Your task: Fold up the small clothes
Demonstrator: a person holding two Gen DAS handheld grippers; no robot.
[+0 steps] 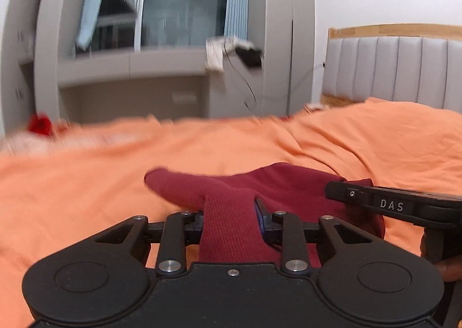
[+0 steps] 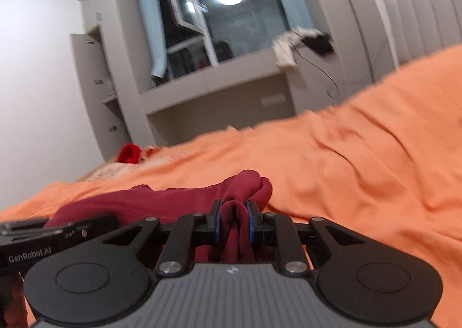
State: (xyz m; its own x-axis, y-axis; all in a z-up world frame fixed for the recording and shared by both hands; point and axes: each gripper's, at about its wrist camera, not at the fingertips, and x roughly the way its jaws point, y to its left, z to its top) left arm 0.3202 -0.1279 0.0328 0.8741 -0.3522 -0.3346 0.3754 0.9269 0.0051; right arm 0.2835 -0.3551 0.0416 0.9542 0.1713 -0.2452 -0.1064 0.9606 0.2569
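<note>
Both grippers clamp the 1 dark red garment [image 1: 231, 212] on the orange bedsheet [image 1: 86, 183]. The left gripper [image 1: 229, 214] pinches a fold running between its jaws; the right gripper [image 2: 234, 219], just right of it, squeezes a bunched edge.

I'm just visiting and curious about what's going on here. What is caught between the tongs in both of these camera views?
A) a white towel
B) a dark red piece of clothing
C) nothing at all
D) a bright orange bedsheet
B: dark red cloth sits bunched between the left tongs and also between the right tongs, above the orange bedsheet.
</note>
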